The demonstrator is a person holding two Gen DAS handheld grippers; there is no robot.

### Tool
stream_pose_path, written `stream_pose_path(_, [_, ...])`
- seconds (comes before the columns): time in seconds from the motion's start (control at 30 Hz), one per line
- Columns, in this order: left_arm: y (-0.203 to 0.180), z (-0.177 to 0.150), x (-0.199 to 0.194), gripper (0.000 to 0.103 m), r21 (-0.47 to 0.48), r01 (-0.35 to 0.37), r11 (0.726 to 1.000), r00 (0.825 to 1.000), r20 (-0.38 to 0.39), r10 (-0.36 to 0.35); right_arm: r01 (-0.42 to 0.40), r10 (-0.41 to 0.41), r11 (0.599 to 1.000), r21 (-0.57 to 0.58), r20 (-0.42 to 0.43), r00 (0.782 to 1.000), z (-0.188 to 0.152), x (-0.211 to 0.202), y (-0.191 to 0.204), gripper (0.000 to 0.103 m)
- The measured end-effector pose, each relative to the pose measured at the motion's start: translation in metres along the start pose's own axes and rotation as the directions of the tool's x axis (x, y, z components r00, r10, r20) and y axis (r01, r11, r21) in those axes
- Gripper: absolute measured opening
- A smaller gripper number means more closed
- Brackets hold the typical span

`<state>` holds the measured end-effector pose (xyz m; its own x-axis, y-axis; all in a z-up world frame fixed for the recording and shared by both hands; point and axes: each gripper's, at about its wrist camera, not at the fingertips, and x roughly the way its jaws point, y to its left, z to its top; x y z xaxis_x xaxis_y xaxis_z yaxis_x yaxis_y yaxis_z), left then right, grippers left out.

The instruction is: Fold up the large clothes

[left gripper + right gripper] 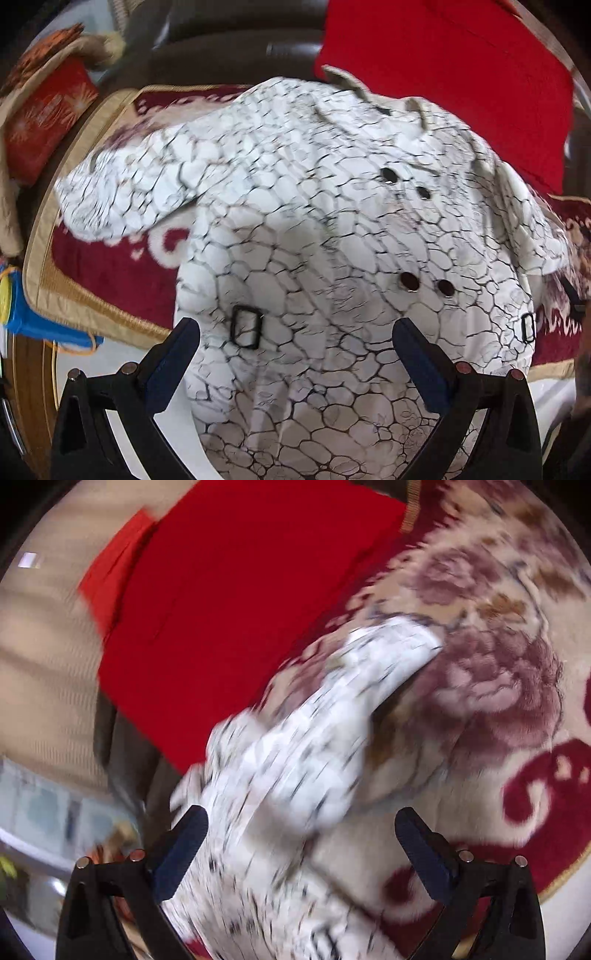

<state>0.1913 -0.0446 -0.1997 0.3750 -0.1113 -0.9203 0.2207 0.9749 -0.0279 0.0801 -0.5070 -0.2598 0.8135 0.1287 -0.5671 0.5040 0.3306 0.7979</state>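
Both claws gape wide, gripping nothing. Left claw (295,332) hovers over a white crackle-print coat (314,229); right claw (301,823) straddles its blurred sleeve (295,760) on a floral rug (498,664).

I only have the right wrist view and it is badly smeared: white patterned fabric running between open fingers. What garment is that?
Observer: The left wrist view shows a white crackle-print coat, front up, with four dark buttons.
Operator: Are the sleeves folded in?
Observer: No, one sleeve is spread out to the side over the red floral rug.
Operator: Is the left gripper holding it?
Observer: No, the left gripper is open above the hem.
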Motion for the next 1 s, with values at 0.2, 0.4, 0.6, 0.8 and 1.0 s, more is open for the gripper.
stream_pose_path(0.2, [-0.006,0.005,-0.006,0.103,0.046,-0.053,0.998,0.998,0.046,0.051,-0.032,0.027,0.99,0.141,0.032,0.999,0.048,0.037,-0.028,0.081])
stream_pose_path(0.4, [0.009,0.007,-0.01,0.103,0.036,-0.078,0.996,0.994,0.081,0.075,0.036,-0.039,0.994,0.104,0.019,0.999,0.066,0.067,-0.019,0.028])
stream_pose_path(0.6, [0.039,0.007,-0.021,0.103,-0.024,-0.113,0.993,0.984,0.138,0.115,0.004,0.027,0.961,-0.276,0.106,0.994,0.021,0.039,0.092,0.021])
stream_pose_path(0.8, [0.076,0.001,-0.034,0.103,-0.089,-0.148,0.985,0.969,0.185,0.163,-0.117,0.152,0.822,-0.557,0.016,0.988,-0.074,0.045,0.195,0.021])
stream_pose_path(1.0, [0.121,-0.006,-0.04,0.103,-0.175,-0.197,0.965,0.955,0.191,0.229,-0.187,0.009,0.671,-0.718,-0.244,0.97,-0.203,0.119,0.241,0.035])
